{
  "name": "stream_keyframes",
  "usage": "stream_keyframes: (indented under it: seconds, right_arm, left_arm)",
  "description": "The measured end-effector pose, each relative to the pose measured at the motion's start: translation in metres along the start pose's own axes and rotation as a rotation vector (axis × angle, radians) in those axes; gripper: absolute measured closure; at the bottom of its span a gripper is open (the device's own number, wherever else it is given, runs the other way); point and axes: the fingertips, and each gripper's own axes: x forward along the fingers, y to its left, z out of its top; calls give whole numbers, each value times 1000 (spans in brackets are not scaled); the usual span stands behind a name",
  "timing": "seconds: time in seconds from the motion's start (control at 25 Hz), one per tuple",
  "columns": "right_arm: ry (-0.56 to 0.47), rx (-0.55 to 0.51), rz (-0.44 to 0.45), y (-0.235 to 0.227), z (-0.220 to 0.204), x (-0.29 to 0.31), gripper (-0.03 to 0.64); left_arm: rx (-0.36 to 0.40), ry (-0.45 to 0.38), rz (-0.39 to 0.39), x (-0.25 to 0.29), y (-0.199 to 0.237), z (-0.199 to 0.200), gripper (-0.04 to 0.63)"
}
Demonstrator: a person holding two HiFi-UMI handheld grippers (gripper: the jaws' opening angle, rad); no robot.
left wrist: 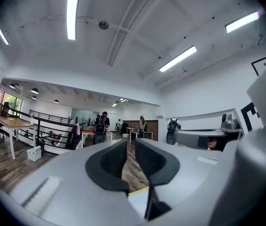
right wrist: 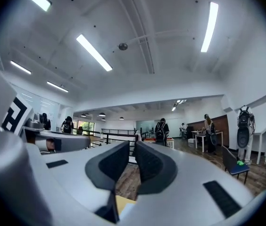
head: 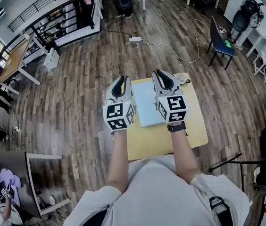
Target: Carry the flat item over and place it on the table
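The flat item (head: 145, 102), a pale blue-white slab, lies on the small yellow table (head: 189, 131) in the head view. Both grippers hover just above it, one on each side. My left gripper (head: 119, 81) is over the item's left edge, and my right gripper (head: 163, 76) is over its right edge. Each one's jaws stand drawn together with only a thin slit and nothing between them. In the left gripper view the left gripper (left wrist: 130, 149) shows wood floor through the slit, with a corner of the flat item (left wrist: 137, 204) below. The right gripper (right wrist: 132, 157) looks the same, above the table's edge (right wrist: 123, 204).
A dark chair (head: 220, 44) stands at the back right. A white power strip (head: 135, 39) with a cable lies on the wood floor behind the table. A wooden desk (head: 12, 62) and a black shelf rack (head: 57, 25) are at the left. Another seat (head: 29, 182) is at the lower left.
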Motion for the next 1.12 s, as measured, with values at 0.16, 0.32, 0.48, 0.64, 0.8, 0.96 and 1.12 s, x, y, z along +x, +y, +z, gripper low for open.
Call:
stream_keyframes:
  seconds: [0.16,0.32,0.48,0.64,0.8,0.96,1.12]
  right_arm:
    - [5,1,23,11,2,-5,594]
    - [13,-15,29,17,5,-16,600]
    - [0,-17,23,14,11,-24,600]
    - [-3,-16,11,10,8,-30,600]
    - [4,-25,2,5,5,-27,600]
    - [34,-22,7,-7,-7,-16,600]
    - [97,0,15,-24,-28,5,598]
  left_arm:
    - [8,-7,4,-9,0,4,581]
    - [-6,-5,-3,-17,-7,6,586]
    - [-13,0,-16,-18,-16,8,586]
    - [-24,3,-15,-18,-19,4,584]
    - [-35,10,-9,-11,-17,0,586]
    - [-63,30,1,6,-13,-13,585]
    - [-96,76,7,34,-7,-29,584]
